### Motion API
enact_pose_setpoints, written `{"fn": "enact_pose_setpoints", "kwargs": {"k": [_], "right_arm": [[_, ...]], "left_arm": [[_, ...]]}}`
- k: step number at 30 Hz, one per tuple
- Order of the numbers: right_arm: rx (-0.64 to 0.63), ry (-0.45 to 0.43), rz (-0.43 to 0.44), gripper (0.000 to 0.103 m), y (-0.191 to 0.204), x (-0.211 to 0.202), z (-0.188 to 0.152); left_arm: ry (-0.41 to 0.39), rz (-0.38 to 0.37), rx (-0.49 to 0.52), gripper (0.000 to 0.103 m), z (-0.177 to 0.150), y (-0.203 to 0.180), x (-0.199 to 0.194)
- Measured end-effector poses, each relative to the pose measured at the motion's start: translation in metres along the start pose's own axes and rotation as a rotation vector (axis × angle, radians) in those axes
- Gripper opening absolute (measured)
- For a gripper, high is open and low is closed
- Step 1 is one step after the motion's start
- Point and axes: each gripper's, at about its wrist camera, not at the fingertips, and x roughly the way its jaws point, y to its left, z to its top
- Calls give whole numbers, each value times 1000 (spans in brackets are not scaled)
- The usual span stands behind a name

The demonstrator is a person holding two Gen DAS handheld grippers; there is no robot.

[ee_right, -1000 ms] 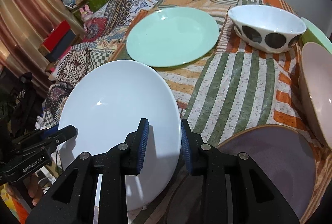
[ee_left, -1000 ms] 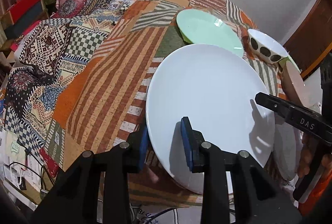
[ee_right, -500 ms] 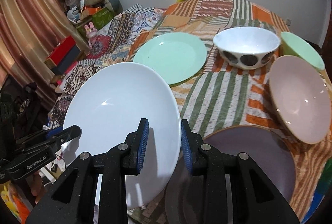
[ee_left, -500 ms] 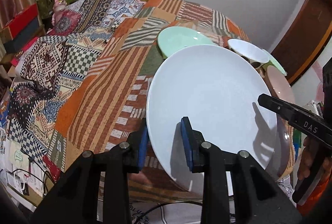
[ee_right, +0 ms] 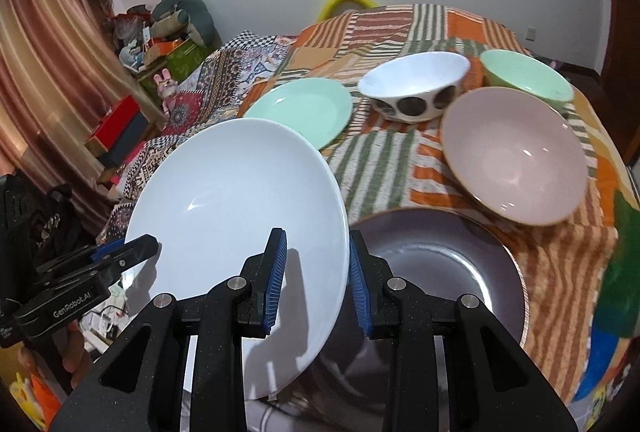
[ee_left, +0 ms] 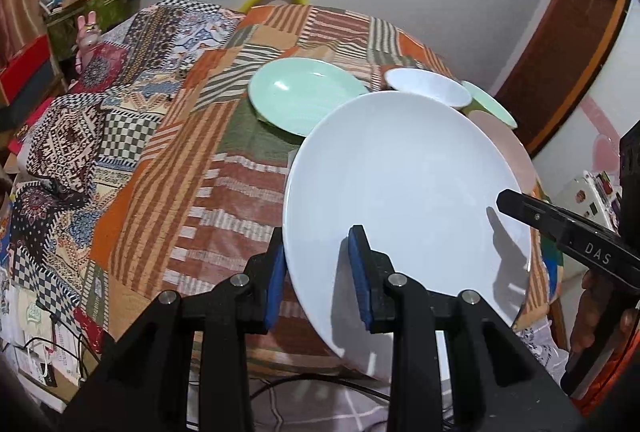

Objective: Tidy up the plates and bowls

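Note:
A large white plate (ee_left: 404, 188) is held in the air above the near table edge, gripped on two sides. My left gripper (ee_left: 316, 272) is shut on its left rim. My right gripper (ee_right: 316, 272) is shut on its right rim; the plate also shows in the right wrist view (ee_right: 240, 200). A grey plate (ee_right: 436, 268) lies on the table below and to the right. Farther back sit a mint plate (ee_right: 300, 108), a white bowl with dark dots (ee_right: 414, 88), a pink bowl (ee_right: 516, 156) and a mint bowl (ee_right: 528, 80).
The table wears a striped patchwork cloth (ee_left: 224, 160). A patterned bed cover (ee_left: 72, 136) lies to the left, with boxes and toys (ee_right: 160, 44) behind it. A wooden door frame (ee_left: 568, 56) stands at the right.
Both grippers have lifted the white plate up and back from the table. The view now takes in more of the table and the wall.

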Motion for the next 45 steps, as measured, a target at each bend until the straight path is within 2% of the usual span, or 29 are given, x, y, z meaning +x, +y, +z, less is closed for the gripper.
{"fn": "enact_pose_setpoints", "kwargs": {"k": [12,21,32,45], "right_arm": [[62,-34,-47,28,-34,-30,-17],[118,-44,-78,28,-57,-42,-30],[174,-1,-88,28,-81,-36,-49],[233,48,-85,28,-100,-25,-60]], "left_arm": [[47,-45,78,30,-8,-46,8],[113,-64,126,30,-15,-72,26],[207,-56,146,30,-22,-89,56],[271,-39,169,30,-21,-101,85]]}}
